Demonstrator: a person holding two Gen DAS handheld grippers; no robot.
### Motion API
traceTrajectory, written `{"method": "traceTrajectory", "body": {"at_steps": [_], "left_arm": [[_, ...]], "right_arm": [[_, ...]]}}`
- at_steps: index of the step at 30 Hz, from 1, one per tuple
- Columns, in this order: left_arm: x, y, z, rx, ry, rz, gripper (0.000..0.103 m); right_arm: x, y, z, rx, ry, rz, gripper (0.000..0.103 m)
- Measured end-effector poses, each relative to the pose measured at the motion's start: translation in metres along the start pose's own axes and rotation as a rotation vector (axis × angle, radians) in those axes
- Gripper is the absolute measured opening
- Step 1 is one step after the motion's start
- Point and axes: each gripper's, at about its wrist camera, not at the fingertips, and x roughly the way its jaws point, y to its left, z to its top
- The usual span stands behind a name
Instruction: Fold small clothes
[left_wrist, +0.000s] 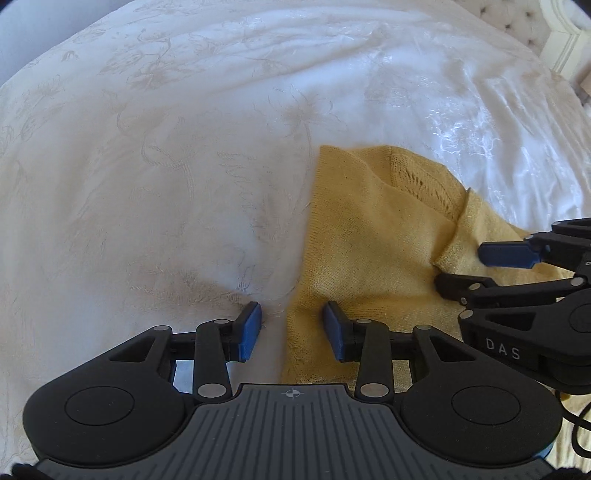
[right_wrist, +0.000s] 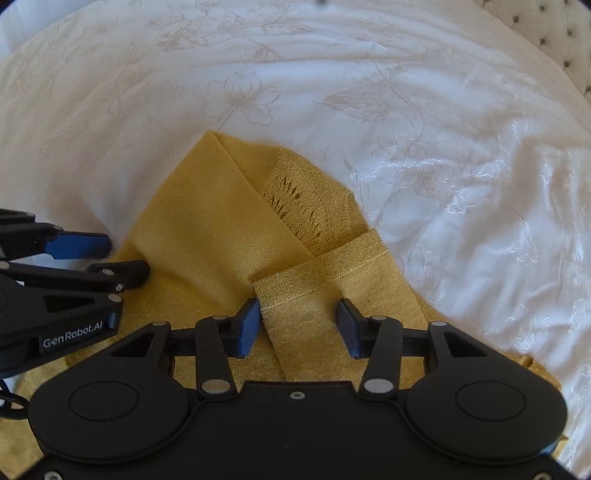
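Note:
A small yellow knitted garment (left_wrist: 373, 236) lies partly folded on a white bedspread; it also shows in the right wrist view (right_wrist: 221, 243). A lace-knit panel (right_wrist: 295, 199) shows under a folded flap, and a ribbed band (right_wrist: 325, 284) lies across it. My left gripper (left_wrist: 291, 328) is open, straddling the garment's left edge, holding nothing. My right gripper (right_wrist: 299, 325) is open over the ribbed band, its fingers either side of it. Each gripper shows in the other's view, the right one (left_wrist: 509, 266) at the right edge, the left one (right_wrist: 88, 258) at the left edge.
The white bedspread (left_wrist: 166, 166) with an embroidered flower pattern spreads all round the garment, wrinkled at the right (right_wrist: 461, 184). A tufted cream headboard (right_wrist: 554, 33) stands at the far right corner.

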Motion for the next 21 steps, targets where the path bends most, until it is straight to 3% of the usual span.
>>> {"method": "traceTrajectory", "body": {"at_steps": [1, 2, 6, 10, 13, 17, 21], "left_arm": [[0.000, 0.002, 0.000, -0.011, 0.000, -0.007, 0.038], [0.000, 0.003, 0.001, -0.026, 0.001, -0.015, 0.038], [0.000, 0.004, 0.001, -0.024, 0.007, -0.025, 0.039], [0.000, 0.006, 0.001, -0.023, 0.008, -0.038, 0.039], [0.001, 0.007, 0.002, -0.021, 0.012, -0.044, 0.039], [0.002, 0.009, 0.004, -0.023, 0.021, -0.051, 0.038], [0.001, 0.010, 0.006, -0.005, 0.040, -0.057, 0.039]], "right_arm": [[-0.003, -0.001, -0.001, 0.003, -0.012, -0.001, 0.021], [-0.008, -0.005, -0.001, 0.020, -0.021, -0.010, 0.011], [-0.055, -0.052, -0.014, 0.230, -0.131, -0.012, 0.011], [-0.101, -0.112, -0.058, 0.458, -0.178, -0.047, 0.011], [-0.111, -0.150, -0.101, 0.598, -0.133, -0.071, 0.011], [-0.094, -0.184, -0.155, 0.734, -0.019, -0.123, 0.012], [-0.078, -0.200, -0.187, 0.820, 0.084, -0.138, 0.018]]}}
